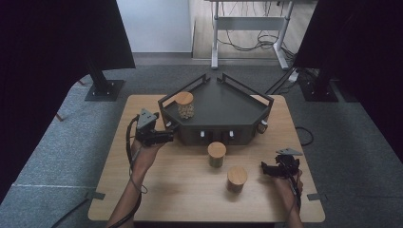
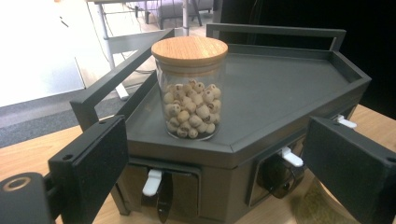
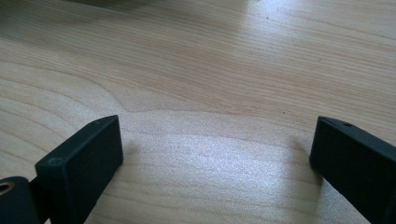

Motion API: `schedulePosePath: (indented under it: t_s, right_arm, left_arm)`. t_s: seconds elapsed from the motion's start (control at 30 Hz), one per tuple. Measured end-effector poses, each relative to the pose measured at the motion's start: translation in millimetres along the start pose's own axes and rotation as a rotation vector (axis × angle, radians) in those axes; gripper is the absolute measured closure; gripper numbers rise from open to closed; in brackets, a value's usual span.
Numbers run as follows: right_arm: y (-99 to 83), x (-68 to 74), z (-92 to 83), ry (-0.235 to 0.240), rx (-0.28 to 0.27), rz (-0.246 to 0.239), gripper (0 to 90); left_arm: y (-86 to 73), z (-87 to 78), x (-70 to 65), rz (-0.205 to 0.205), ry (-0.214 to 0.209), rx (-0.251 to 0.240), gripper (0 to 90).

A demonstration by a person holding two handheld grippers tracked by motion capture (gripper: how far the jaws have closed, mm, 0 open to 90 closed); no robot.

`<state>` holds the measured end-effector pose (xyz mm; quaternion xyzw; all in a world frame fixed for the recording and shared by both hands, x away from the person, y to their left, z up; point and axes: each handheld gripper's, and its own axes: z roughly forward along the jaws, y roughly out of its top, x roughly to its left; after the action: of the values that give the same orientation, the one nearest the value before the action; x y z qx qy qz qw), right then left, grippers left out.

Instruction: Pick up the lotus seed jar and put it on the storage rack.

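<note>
A glass jar (image 2: 190, 88) with a bamboo lid, part filled with pale round seeds, stands upright on the left part of a dark six-sided tray stand (image 2: 280, 93). From above, the jar (image 1: 185, 104) sits at the left of the tray stand (image 1: 228, 104). My left gripper (image 1: 166, 137) is level at the stand's front left corner, open, apart from the jar. Its jaws in the left gripper view (image 2: 219, 158) hold nothing. My right gripper (image 1: 265, 168) rests at the table's right front, open over bare wood (image 3: 215, 149).
Two more lidded jars stand on the wooden table (image 1: 142, 190), one (image 1: 216, 154) just in front of the stand and one (image 1: 236, 178) nearer the front edge. White levers (image 2: 152, 182) stick out of the stand's front face. Dark curtains and black floor stands flank the table.
</note>
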<state>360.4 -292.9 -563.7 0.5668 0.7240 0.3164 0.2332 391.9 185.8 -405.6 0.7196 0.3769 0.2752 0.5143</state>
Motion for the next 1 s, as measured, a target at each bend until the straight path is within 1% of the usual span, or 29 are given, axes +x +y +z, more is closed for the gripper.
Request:
schedulePosePath:
  t_s: [0.33,0.67,1.0]
  right_arm:
    - [0.0,0.0,0.0,0.0,0.0,0.0,1.9]
    - [0.0,0.0,0.0,0.0,0.0,0.001,1.9]
    - [0.0,0.0,0.0,0.0,0.0,0.0,1.9]
  left_arm:
    - [-6.8,-11.2,0.4,-0.004,-0.003,-0.001,6.9]
    - [-10.3,-19.9,-2.4,0.003,-0.008,-0.002,6.9]
    - [-16.0,-26.9,-7.9,0.021,-0.021,0.006,6.8]
